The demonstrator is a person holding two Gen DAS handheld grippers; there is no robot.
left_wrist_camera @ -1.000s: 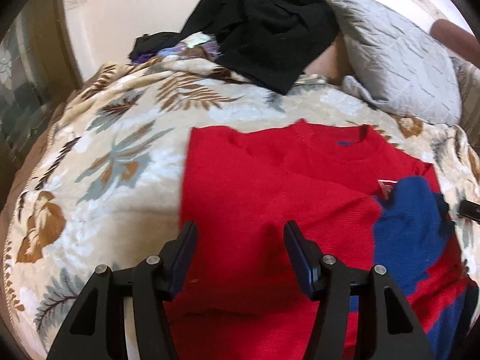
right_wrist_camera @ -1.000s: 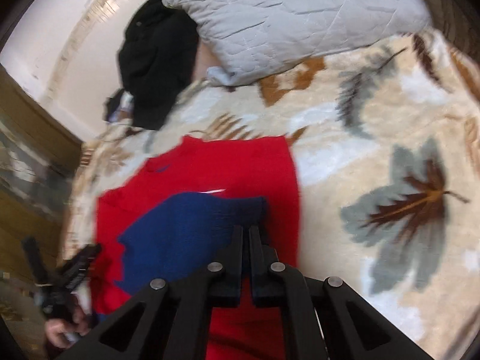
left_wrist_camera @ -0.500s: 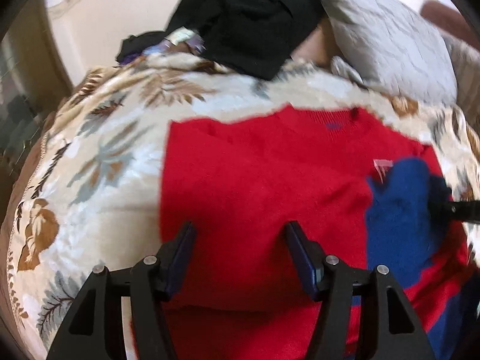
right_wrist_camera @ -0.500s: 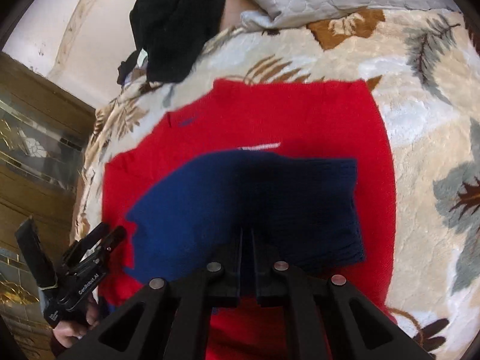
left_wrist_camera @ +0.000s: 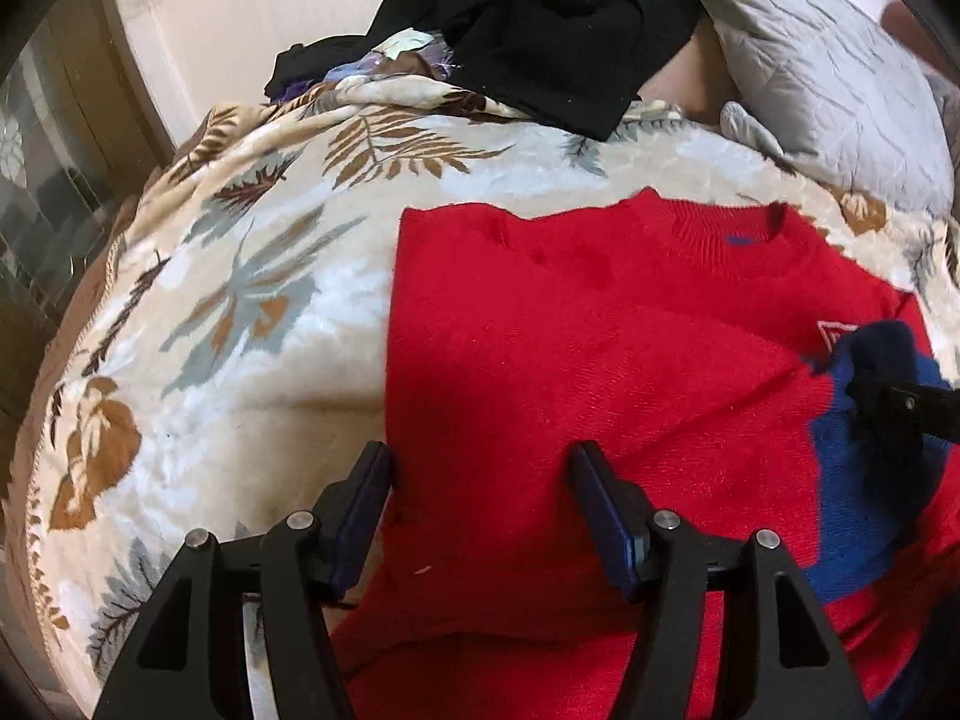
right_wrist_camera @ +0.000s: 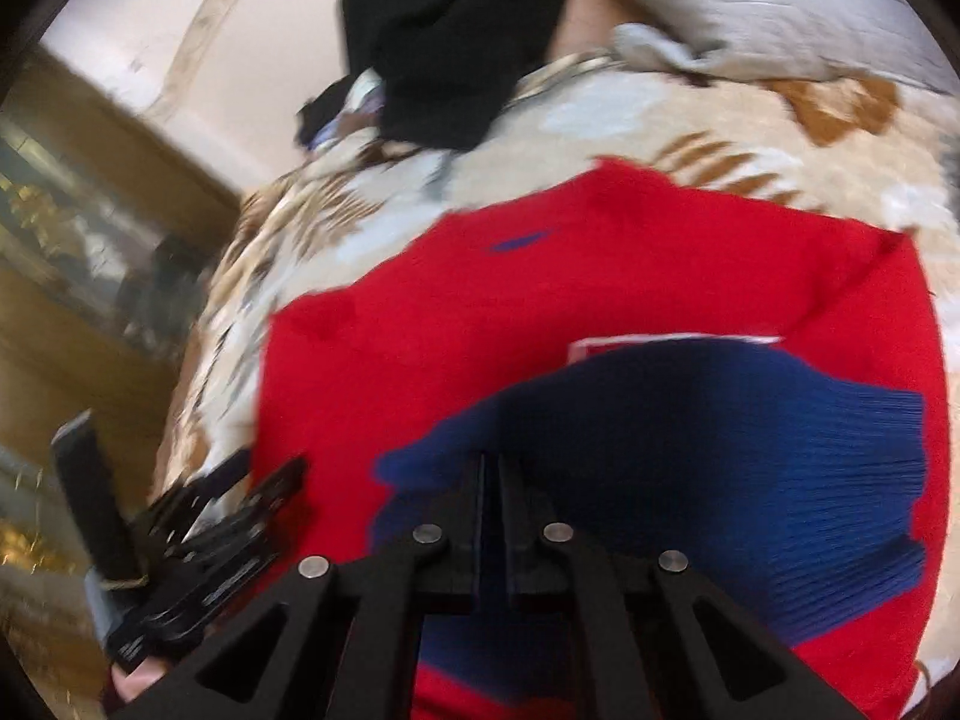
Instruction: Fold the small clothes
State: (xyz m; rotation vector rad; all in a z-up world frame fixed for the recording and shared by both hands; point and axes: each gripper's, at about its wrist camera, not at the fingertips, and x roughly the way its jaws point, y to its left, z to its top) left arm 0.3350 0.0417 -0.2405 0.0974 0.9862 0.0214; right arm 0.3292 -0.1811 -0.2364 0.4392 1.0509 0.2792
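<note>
A red sweater (left_wrist_camera: 600, 360) lies flat, collar away from me, on a leaf-patterned blanket (left_wrist_camera: 240, 300). Its blue sleeve (left_wrist_camera: 858, 480) is folded over the chest. My right gripper (right_wrist_camera: 492, 468) is shut on the blue sleeve (right_wrist_camera: 720, 420) and holds it over the red sweater (right_wrist_camera: 480, 312). The right gripper (left_wrist_camera: 900, 402) shows at the right edge of the left wrist view, pinching the blue cloth. My left gripper (left_wrist_camera: 480, 456) hangs open above the sweater's left side, one finger near the garment's edge, nothing pinched. The left gripper (right_wrist_camera: 210, 528) also shows at the lower left of the right wrist view.
A heap of black clothes (left_wrist_camera: 540, 18) and a grey quilted pillow (left_wrist_camera: 828, 72) lie at the far end of the bed. A wooden cabinet with glass (right_wrist_camera: 72, 240) stands beyond the bed's left side. A hand (right_wrist_camera: 138, 678) grips the left tool.
My right gripper has carried the blue sleeve leftward across the red sweater's chest. The left gripper stays open and has sunk slightly toward the sweater's left edge.
</note>
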